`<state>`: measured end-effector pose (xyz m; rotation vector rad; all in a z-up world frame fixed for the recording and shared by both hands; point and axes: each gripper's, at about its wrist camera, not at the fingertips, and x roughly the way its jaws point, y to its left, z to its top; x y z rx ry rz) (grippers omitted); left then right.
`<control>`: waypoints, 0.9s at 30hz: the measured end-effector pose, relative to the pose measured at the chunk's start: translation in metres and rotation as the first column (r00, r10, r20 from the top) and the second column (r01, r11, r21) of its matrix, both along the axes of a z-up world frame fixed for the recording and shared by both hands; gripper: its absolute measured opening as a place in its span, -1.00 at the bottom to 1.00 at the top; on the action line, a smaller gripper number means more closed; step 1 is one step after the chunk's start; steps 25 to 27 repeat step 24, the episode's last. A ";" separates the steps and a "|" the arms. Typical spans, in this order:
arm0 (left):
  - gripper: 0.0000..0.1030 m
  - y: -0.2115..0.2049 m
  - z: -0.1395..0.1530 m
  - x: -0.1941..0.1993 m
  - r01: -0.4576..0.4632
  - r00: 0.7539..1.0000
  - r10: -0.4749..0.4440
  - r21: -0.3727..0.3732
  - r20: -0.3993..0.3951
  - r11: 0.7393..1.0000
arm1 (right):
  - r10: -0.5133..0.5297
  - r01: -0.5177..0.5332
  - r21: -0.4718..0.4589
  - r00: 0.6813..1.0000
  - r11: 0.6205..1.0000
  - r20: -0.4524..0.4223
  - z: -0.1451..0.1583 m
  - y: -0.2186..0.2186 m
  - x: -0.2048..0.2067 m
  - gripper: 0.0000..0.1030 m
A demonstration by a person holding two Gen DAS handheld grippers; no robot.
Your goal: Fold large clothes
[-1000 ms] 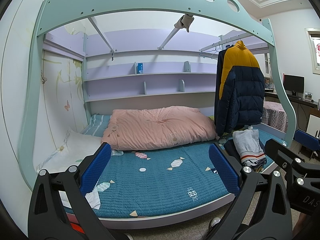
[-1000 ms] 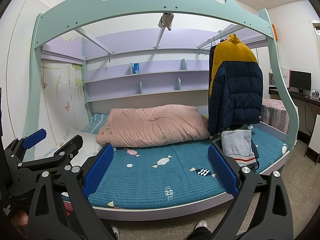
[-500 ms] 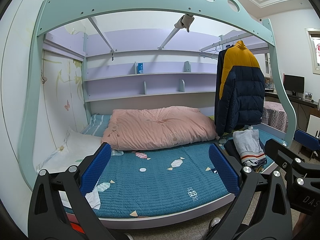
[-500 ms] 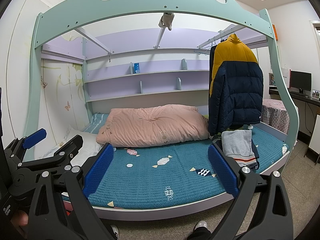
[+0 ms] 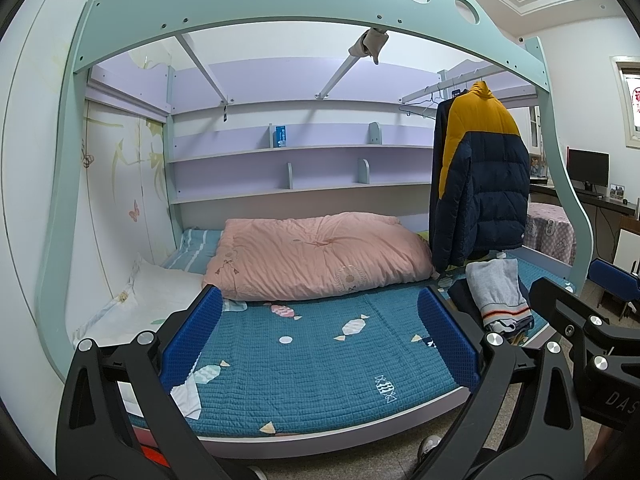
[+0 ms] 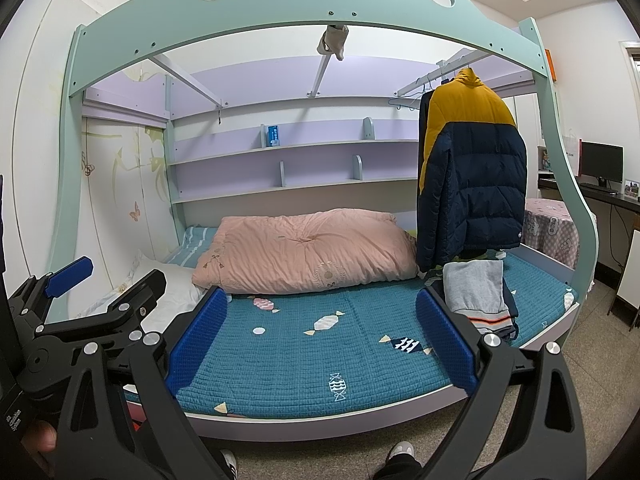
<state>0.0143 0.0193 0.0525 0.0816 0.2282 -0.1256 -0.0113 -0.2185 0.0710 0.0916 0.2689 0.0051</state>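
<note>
Left tool – spread wide, empty | right tool – same | jacket hanging well beyond, upper right

"DAS", cut off at the frame edge, on the right gripper body; elsewhere nothing legible.

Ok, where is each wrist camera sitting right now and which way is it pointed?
Left wrist: on the left gripper, held off the bed's front edge, facing the blue mattress; its jaws are open, and the right gripper shows at right.
Right wrist: on the right gripper, beside it, same heading; open jaws, the left gripper at left, shoes below.
Shared: pink quilt, hanging navy-and-yellow jacket, folded grey clothes.
</note>
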 end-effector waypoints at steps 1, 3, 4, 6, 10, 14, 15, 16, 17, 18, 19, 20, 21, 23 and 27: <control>0.91 0.000 0.000 -0.001 0.000 1.000 0.000 0.000 0.000 1.000 | 0.000 0.000 0.000 1.000 1.000 0.001 0.000 0.000 0.000 0.79; 0.91 0.001 0.000 0.000 0.002 1.000 -0.002 -0.001 -0.001 1.000 | -0.001 0.001 -0.001 1.000 1.000 0.001 0.000 0.000 0.000 0.79; 0.91 0.000 0.000 0.000 0.001 1.000 -0.001 0.000 0.000 1.000 | 0.000 0.000 0.000 1.000 1.000 0.000 0.000 0.000 0.000 0.79; 0.91 0.001 0.000 0.000 0.001 1.000 -0.001 0.001 0.000 1.000 | 0.000 0.000 0.000 1.000 1.000 0.001 0.000 0.000 0.001 0.79; 0.91 0.001 0.001 0.000 0.003 1.000 -0.003 -0.001 -0.001 1.000 | 0.000 0.000 0.000 1.000 1.000 0.000 0.001 0.000 0.001 0.79; 0.91 0.000 0.001 -0.001 0.003 1.000 -0.003 0.000 0.000 1.000 | 0.001 -0.001 0.001 1.000 1.000 -0.001 0.000 -0.002 0.001 0.79; 0.91 0.000 0.000 0.000 0.004 1.000 -0.004 -0.001 -0.001 1.000 | 0.000 0.000 0.002 1.000 1.000 -0.003 -0.001 -0.002 0.000 0.79; 0.91 0.001 -0.001 0.001 0.006 1.000 -0.006 -0.001 -0.002 1.000 | 0.001 -0.001 0.001 1.000 1.000 -0.003 -0.001 -0.002 0.001 0.79; 0.91 0.001 -0.002 0.002 0.008 1.000 -0.008 -0.002 -0.006 1.000 | 0.000 0.000 0.000 1.000 1.000 -0.005 -0.002 -0.003 0.001 0.79; 0.91 0.001 -0.003 0.002 0.010 1.000 -0.010 -0.003 -0.010 1.000 | -0.001 0.001 0.000 1.000 1.000 -0.008 -0.003 -0.003 0.001 0.79; 0.91 0.002 -0.005 0.003 0.012 1.000 -0.012 -0.003 -0.012 1.000 | -0.001 0.001 0.001 1.000 1.000 -0.010 -0.005 -0.004 0.001 0.79; 0.91 0.002 -0.006 0.004 0.014 1.000 -0.014 -0.002 -0.015 1.000 | -0.001 0.001 0.001 1.000 1.000 -0.013 -0.008 -0.004 0.002 0.79; 0.91 0.002 -0.009 0.007 0.017 1.000 -0.017 0.000 -0.020 1.000 | -0.002 0.002 0.001 1.000 1.000 -0.016 -0.010 -0.005 0.003 0.79; 0.91 0.002 -0.014 0.013 0.022 0.999 -0.022 0.001 -0.032 1.000 | -0.004 0.004 0.004 1.000 1.000 -0.025 -0.015 -0.007 0.005 0.79; 0.91 0.001 -0.017 0.017 0.025 0.999 -0.025 0.003 -0.041 1.000 | -0.007 0.007 0.006 0.999 1.000 -0.033 -0.018 -0.009 0.006 0.79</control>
